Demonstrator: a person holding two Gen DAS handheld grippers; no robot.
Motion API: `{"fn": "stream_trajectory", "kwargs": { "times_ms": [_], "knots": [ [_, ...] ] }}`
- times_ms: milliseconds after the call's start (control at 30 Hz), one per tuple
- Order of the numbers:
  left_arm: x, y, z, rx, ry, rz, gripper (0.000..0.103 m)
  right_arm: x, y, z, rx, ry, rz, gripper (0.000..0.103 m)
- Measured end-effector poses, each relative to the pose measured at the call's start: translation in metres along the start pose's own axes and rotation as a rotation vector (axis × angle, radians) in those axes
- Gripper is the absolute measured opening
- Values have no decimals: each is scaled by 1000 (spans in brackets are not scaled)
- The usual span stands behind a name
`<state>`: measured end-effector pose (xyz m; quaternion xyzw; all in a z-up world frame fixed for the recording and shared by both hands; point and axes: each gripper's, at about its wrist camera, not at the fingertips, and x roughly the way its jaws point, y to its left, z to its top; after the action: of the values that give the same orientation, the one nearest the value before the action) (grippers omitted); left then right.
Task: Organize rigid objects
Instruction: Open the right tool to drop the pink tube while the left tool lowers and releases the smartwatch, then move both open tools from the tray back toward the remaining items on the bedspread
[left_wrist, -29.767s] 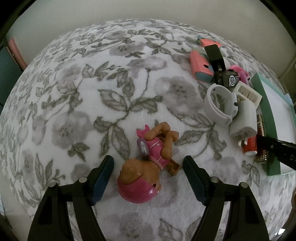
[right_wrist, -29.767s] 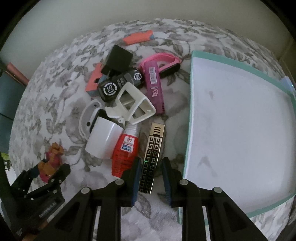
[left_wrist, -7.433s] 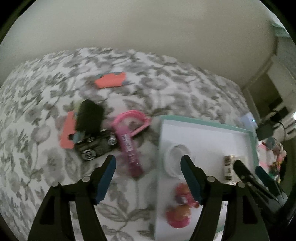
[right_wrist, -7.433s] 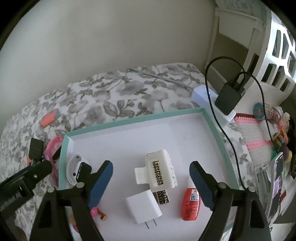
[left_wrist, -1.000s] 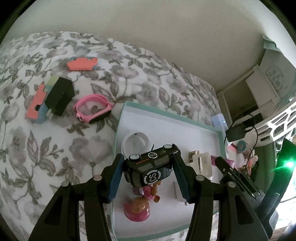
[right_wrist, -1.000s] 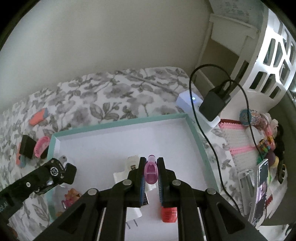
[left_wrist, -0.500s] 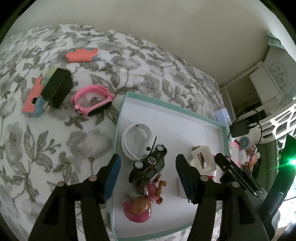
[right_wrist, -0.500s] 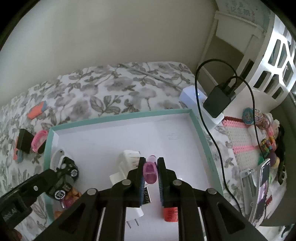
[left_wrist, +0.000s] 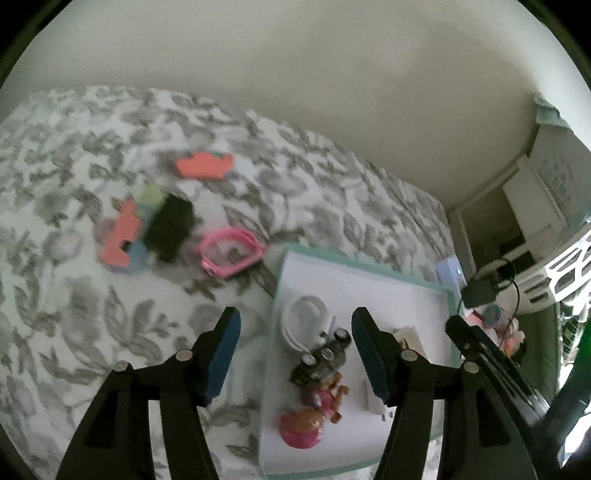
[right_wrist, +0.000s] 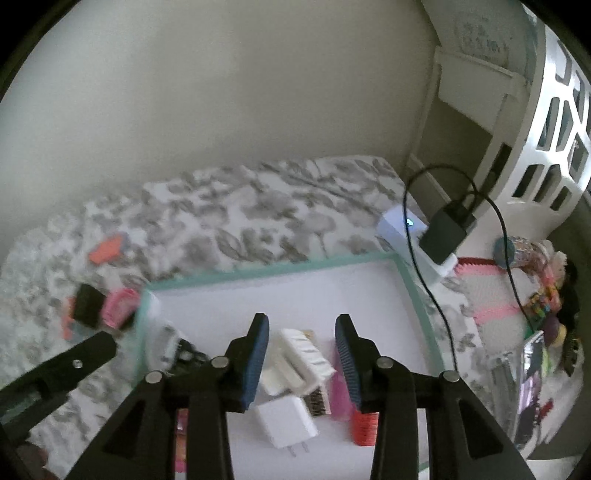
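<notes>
Since both claws hang empty with their jaws spread apart, the risk now lies in the next pick. The left gripper (left_wrist: 295, 354) hovers over the near-left edge of the teal-rimmed tray (left_wrist: 364, 266); ahead and to its left, well apart on the floral bedspread (left_wrist: 92, 302), wait the pink watch band (left_wrist: 231, 256), the black charger block (left_wrist: 170, 227) and two coral foam pieces (left_wrist: 120, 240). The band is a thin, springy loop, so I judge a pinch across it could make it flip out; the soft quilt may give under a downward push and tilt the boxy charger.

Just below and between the left fingers, the black toy car (left_wrist: 321, 360) leans on the white watch band (left_wrist: 304, 325) and the pink pup figurine (left_wrist: 314, 413), a pile that could shift if bumped.

The right gripper (right_wrist: 301, 356) is released above the tray's near side, directly over the ribbed white clip (right_wrist: 304, 354), glossy white plug adapter (right_wrist: 286, 422), pink stick (right_wrist: 340, 395) and red tube (right_wrist: 364, 424) beside its right finger.
</notes>
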<state>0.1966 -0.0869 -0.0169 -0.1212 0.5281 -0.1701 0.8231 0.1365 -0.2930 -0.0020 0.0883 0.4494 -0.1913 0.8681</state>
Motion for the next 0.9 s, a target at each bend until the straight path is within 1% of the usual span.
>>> {"fn": "stream_trajectory", "kwargs": {
  "times_ms": [200, 400, 467, 500, 533, 600, 700, 800, 900],
  "knots": [
    [-19, 18, 9, -23, -58, 70, 64, -18, 17, 6, 2, -42, 94, 41],
    [-27, 34, 13, -49, -84, 136, 65, -17, 29, 4, -17, -31, 116, 41],
    [-27, 40, 13, -57, -83, 160, 69, -16, 34, 3, -25, -24, 128, 41],
    [-26, 44, 13, -66, -80, 170, 70, -15, 34, 2, -29, -21, 132, 44],
    [-26, 47, 13, -75, -77, 176, 70, -14, 36, 2, -33, -17, 134, 52],
    [-24, 54, 13, -95, -70, 182, 70, -12, 38, 0, -39, -11, 137, 58],
    [-21, 61, 12, -105, -59, 214, 70, -9, 40, -2, -41, 0, 141, 58],
    [-17, 64, 11, -107, -48, 240, 71, -6, 42, -3, -43, 11, 150, 67],
    [-14, 64, 9, -102, -38, 263, 73, -3, 46, -6, -53, 22, 152, 67]
  ]
}}
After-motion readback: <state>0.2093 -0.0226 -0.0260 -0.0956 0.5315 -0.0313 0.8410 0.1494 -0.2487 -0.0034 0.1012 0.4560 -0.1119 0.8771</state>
